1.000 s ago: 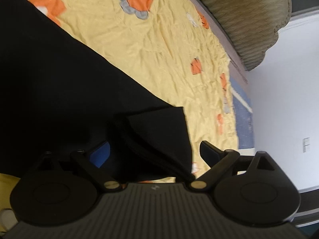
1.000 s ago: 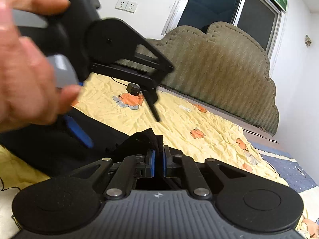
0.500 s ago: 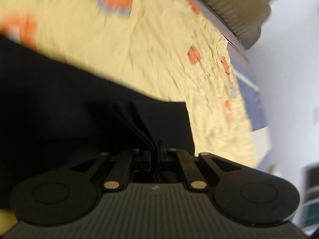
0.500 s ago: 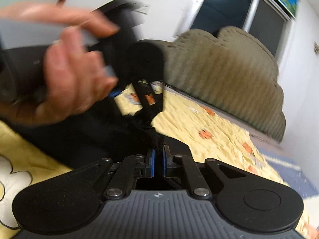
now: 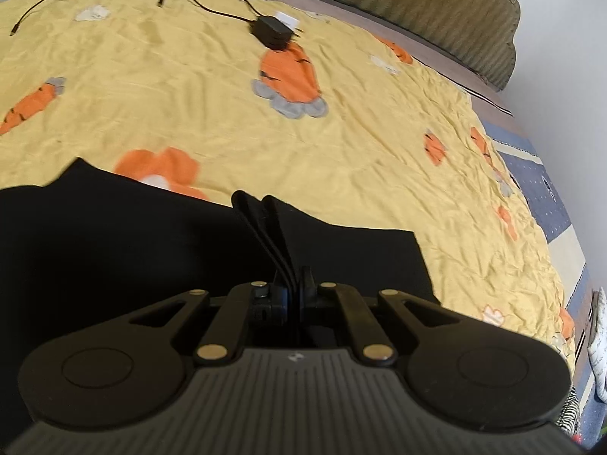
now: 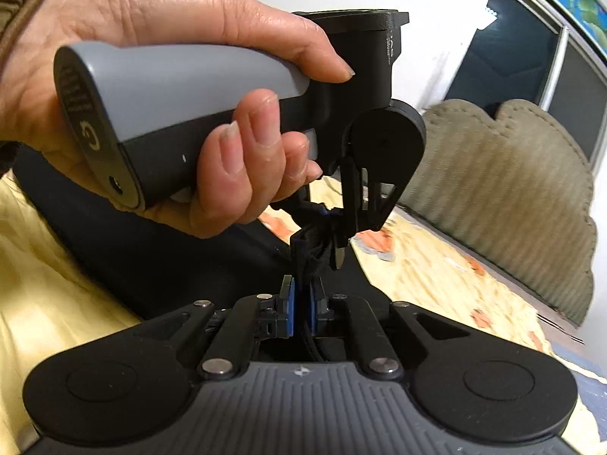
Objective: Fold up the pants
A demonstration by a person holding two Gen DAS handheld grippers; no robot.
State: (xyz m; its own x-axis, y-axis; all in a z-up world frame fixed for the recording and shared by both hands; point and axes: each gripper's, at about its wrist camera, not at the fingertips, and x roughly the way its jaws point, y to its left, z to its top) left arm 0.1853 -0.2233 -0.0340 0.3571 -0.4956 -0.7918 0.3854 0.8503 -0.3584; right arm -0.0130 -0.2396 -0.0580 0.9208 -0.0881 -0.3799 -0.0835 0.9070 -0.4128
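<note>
Black pants (image 5: 125,242) lie on a yellow carrot-print bedsheet (image 5: 341,144). My left gripper (image 5: 296,288) is shut on a bunched fold of the pants, lifted off the sheet. In the right wrist view the left gripper (image 6: 334,235) hangs just ahead, held by a hand (image 6: 170,87), pinching the same bunch of black cloth (image 6: 311,242). My right gripper (image 6: 302,311) is shut on the pants edge directly below it, blue pads (image 6: 290,314) pressed on the fabric. The rest of the pants (image 6: 159,250) drape left.
A black power adapter (image 5: 271,32) with cables lies on the far part of the sheet. An olive padded headboard (image 6: 500,204) runs along the far side. A blue patterned mat (image 5: 538,193) and white wall lie to the right.
My left gripper went from open to shut on the pants fold and swung round to face the headboard. It came close above my right gripper, which stayed shut.
</note>
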